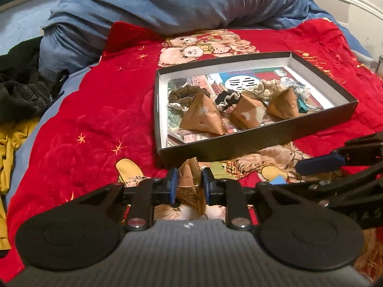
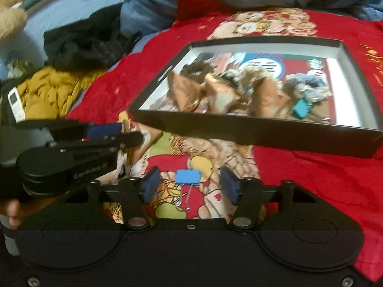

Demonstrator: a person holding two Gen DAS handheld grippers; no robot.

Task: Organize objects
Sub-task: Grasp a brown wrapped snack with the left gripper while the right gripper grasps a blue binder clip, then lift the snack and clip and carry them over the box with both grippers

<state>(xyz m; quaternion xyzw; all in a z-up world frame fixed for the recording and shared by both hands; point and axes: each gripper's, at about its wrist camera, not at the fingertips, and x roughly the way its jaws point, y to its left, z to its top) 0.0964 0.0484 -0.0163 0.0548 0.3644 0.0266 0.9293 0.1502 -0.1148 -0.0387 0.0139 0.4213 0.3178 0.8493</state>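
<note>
My left hand-held gripper (image 1: pixel 189 185) is clamped on a brown paper pyramid packet (image 1: pixel 191 179), its blue pads pressing the packet from both sides just in front of the black box's near wall. From the right wrist view the same packet (image 2: pixel 137 146) shows between the left hand-held gripper's fingers, low over the red blanket (image 2: pixel 311 179). My right hand-held gripper (image 2: pixel 190 186) stands with its jaws apart around a blue binder clip (image 2: pixel 188 176) that lies on the blanket, its wire handles pointing toward me; the pads are clear of the clip on both sides, so nothing is gripped there. Just beyond both hand-held grippers sits the shallow black box (image 1: pixel 263 141) with a white inside, resting on the bed's red blanket with its printed teddy bears. Inside the box three more brown pyramid packets (image 1: pixel 203 119) stand in a row, with crocheted scrunchies (image 1: pixel 189 95) behind them, dark brown, black and white, and pale ones, all on a printed card lining the bottom. A teal binder clip (image 1: pixel 302 106) lies at the right end of the row. Past the box a blue duvet (image 1: pixel 167 7) is bunched up, and off to the left lie black clothes (image 1: pixel 21 88) and a mustard-yellow garment (image 2: pixel 50 93), with a white handset (image 2: pixel 15 104) beside it.
</note>
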